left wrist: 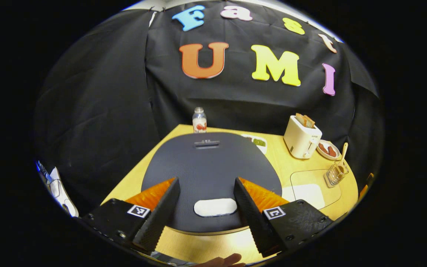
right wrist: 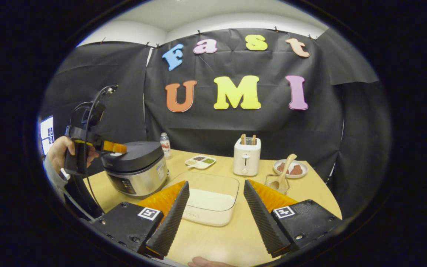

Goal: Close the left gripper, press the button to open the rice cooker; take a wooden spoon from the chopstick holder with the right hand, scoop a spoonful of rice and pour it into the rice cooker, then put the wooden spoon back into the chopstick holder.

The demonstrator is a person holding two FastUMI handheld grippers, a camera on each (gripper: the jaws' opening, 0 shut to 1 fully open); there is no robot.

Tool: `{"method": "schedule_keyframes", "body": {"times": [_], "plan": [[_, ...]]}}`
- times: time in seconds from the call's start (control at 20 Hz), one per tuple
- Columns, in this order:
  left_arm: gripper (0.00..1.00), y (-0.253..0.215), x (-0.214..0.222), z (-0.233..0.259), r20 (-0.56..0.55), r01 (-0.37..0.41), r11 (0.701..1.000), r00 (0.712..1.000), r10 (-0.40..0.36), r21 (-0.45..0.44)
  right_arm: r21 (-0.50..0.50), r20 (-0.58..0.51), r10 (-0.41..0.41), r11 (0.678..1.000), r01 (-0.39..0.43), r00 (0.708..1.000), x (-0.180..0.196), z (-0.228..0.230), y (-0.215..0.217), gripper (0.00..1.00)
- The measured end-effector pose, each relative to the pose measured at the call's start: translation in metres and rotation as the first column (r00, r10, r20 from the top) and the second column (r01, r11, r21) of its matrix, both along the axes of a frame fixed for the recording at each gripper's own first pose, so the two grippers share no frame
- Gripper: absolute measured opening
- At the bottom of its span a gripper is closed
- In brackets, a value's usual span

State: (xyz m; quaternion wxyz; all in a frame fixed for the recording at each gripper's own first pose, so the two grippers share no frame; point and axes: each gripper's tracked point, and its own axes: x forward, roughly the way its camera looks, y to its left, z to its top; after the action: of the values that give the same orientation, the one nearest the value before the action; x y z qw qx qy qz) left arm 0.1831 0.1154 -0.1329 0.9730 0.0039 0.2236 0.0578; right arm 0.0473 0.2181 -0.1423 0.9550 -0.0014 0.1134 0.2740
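Observation:
The rice cooker's dark lid [left wrist: 206, 163] lies right under my left gripper [left wrist: 206, 182], which is open, its fingers either side of the white oval button [left wrist: 215, 207] and apart from it. In the right gripper view the closed rice cooker [right wrist: 135, 168] stands at the left, with a hand holding the left gripper [right wrist: 115, 147] just above its lid. My right gripper [right wrist: 216, 183] is open and empty above a clear container of rice [right wrist: 209, 202]. The wooden spoon [right wrist: 284, 171] stands in the clear chopstick holder [right wrist: 277, 183], to the right; the same spoon [left wrist: 343, 152] and holder [left wrist: 335, 174] show in the left gripper view.
A white toaster [right wrist: 247, 155] with bread, a plate of reddish food [right wrist: 290, 167], a small divided dish [right wrist: 199, 161] and a bottle [right wrist: 165, 144] stand along the back of the wooden table [right wrist: 232, 237]. The booth's black cloth wall is close behind them.

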Motion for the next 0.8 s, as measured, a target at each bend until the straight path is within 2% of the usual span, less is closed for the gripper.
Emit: {"method": "schedule_keyframes", "body": {"times": [0.3,0.5,0.8], "plan": [[0.96,0.0,0.001,0.0,0.123,-0.006,1.0,0.992,0.004,0.011,-0.019,-0.024,0.013,1.0,-0.013,1.0,0.002,-0.015,0.007,0.95],[0.96,0.0,0.005,-0.001,0.237,-0.027,0.999,0.971,0.022,0.018,-0.018,-0.037,0.026,0.999,-0.026,0.999,0.005,-0.02,0.012,0.95],[0.96,0.001,0.006,-0.002,0.298,-0.046,0.999,0.953,0.046,-0.005,-0.03,-0.007,-0.004,1.0,0.004,1.0,0.012,-0.014,0.006,0.95]]}}
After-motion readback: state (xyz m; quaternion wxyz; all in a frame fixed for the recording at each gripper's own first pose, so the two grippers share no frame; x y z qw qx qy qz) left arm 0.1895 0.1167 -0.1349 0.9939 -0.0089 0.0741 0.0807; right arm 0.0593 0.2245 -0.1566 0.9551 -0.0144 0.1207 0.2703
